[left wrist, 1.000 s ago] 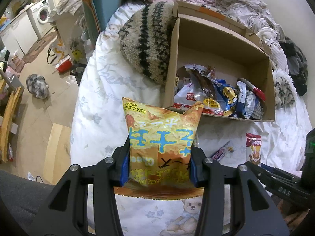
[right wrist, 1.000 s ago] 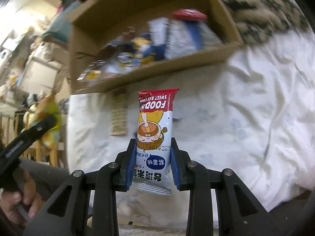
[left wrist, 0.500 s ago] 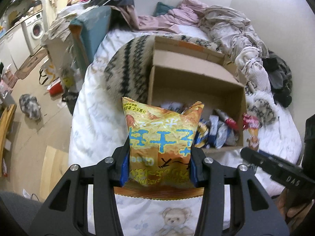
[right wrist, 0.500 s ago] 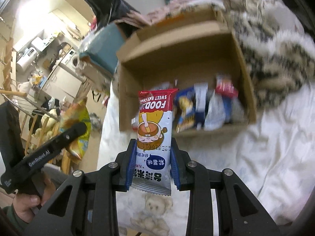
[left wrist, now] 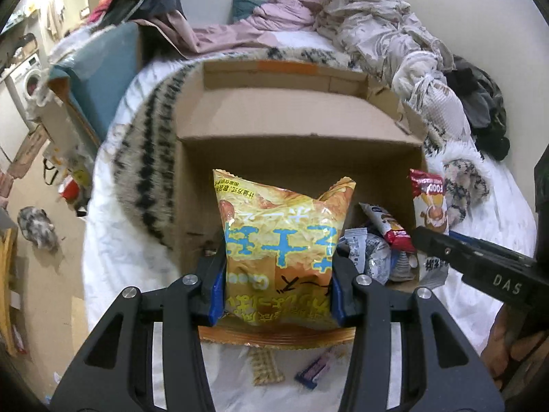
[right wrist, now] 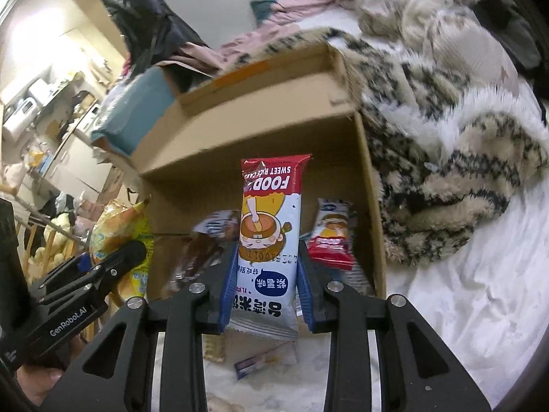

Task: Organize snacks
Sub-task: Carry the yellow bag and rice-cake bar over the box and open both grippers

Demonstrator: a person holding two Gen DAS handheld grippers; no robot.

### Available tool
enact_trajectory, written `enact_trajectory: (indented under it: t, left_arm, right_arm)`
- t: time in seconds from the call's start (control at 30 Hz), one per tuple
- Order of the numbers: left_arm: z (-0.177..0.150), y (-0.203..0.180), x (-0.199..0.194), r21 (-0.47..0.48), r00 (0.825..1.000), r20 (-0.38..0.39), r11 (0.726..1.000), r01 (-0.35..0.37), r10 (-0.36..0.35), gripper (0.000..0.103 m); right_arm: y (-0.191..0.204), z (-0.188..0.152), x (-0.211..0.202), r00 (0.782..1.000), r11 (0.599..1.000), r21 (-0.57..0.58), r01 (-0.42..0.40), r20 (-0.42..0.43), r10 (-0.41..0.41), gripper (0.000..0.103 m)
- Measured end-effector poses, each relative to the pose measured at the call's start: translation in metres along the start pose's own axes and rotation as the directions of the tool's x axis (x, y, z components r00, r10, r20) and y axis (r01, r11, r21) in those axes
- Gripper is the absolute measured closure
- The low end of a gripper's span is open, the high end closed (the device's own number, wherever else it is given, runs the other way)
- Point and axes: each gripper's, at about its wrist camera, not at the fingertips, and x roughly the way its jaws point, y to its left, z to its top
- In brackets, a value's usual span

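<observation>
My left gripper [left wrist: 276, 288] is shut on a puffy yellow chip bag [left wrist: 279, 240], held upright over the near left part of the open cardboard box [left wrist: 295, 116]. My right gripper [right wrist: 267, 285] is shut on a tall rice cake packet [right wrist: 269, 237] with a red top, held above the box [right wrist: 274, 127] near its right side. Several snack packets [left wrist: 374, 247] lie in the box's right half. In the left wrist view the right gripper [left wrist: 435, 240] and its packet [left wrist: 429, 199] show at right. The left gripper [right wrist: 113, 261] shows at the left of the right wrist view.
The box rests on a white bed sheet [left wrist: 109, 240] against a striped furry blanket [left wrist: 151, 158]. A wafer packet [left wrist: 266, 365] and a small purple bar [left wrist: 314, 370] lie on the sheet before the box. Heaped clothes [left wrist: 377, 34] fill the bed's far end. Floor lies left.
Both grippers have risen and moved forward from the sheet to over the box, each still holding its packet. The box now fills the middle of both views.
</observation>
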Motion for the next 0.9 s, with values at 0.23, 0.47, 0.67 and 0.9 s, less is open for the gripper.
enact_trajectory:
  t: [0.23, 0.47, 0.67, 0.9]
  left_arm:
    - [-0.006, 0.006, 0.027, -0.050, 0.997, -0.065, 0.998, 0.044, -0.047, 0.060]
    - [-0.007, 0.009, 0.029, -0.073, 0.995, -0.078, 0.996, 0.052, -0.058, 0.059]
    - [-0.008, 0.004, 0.029, -0.063, 0.992, -0.093, 0.995, 0.074, -0.079, 0.059]
    - [-0.006, 0.002, 0.027, -0.054, 0.994, -0.078, 0.996, 0.076, -0.080, 0.059]
  right_arm:
    - [-0.007, -0.005, 0.023, 0.998, 1.000, 0.008, 0.019, -0.053, -0.019, 0.070]
    - [-0.005, -0.003, 0.027, 0.998, 1.000, 0.005, 0.015, -0.057, -0.015, 0.069]
    - [-0.011, -0.006, 0.031, 0.997, 1.000, 0.015, 0.020, -0.074, -0.019, 0.069]
    - [-0.007, -0.007, 0.034, 0.996, 1.000, 0.007, 0.005, -0.087, -0.005, 0.069]
